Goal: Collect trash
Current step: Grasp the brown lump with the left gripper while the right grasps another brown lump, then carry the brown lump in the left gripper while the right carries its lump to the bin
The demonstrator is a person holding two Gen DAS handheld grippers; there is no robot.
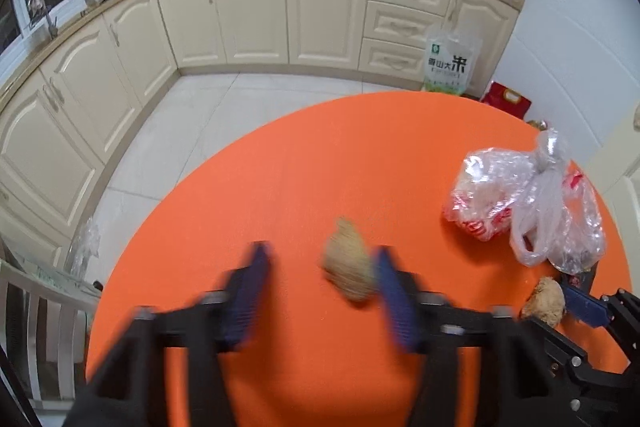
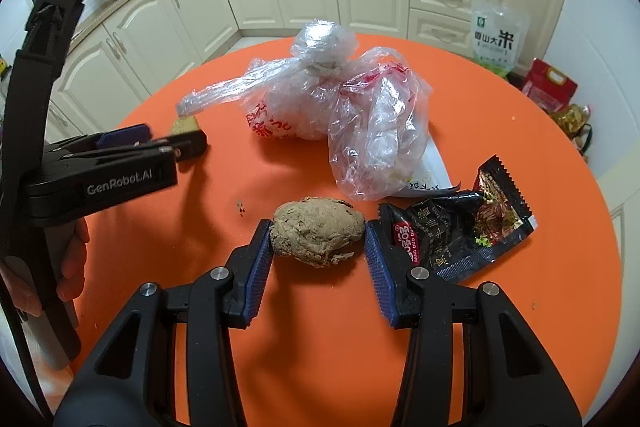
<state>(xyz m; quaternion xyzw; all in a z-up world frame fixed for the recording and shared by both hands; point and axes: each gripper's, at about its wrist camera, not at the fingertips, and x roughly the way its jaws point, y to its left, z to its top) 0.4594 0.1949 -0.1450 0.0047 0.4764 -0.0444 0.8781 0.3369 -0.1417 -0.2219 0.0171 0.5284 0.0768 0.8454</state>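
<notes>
On the orange round table [image 1: 280, 187] lie two brown crumpled paper wads. One wad [image 1: 349, 271] sits between the fingers of my open left gripper [image 1: 320, 259], close against the right finger; the view is blurred. The other wad [image 2: 318, 235] lies between the fingers of my open right gripper [image 2: 319, 231], touching the left pad with a gap at the right one; it also shows in the left wrist view [image 1: 545, 301]. Crumpled clear plastic bags [image 2: 340, 111] lie beyond it, and a black snack wrapper [image 2: 460, 227] lies at its right. The left gripper [image 2: 160, 141] shows at the left.
Cream kitchen cabinets [image 1: 256, 15] run behind the table across a tiled floor [image 1: 192, 115]. A rice bag [image 1: 448, 65] and a red box [image 1: 506, 101] stand on the floor at the back right. A white chair [image 1: 36, 319] stands at the table's left.
</notes>
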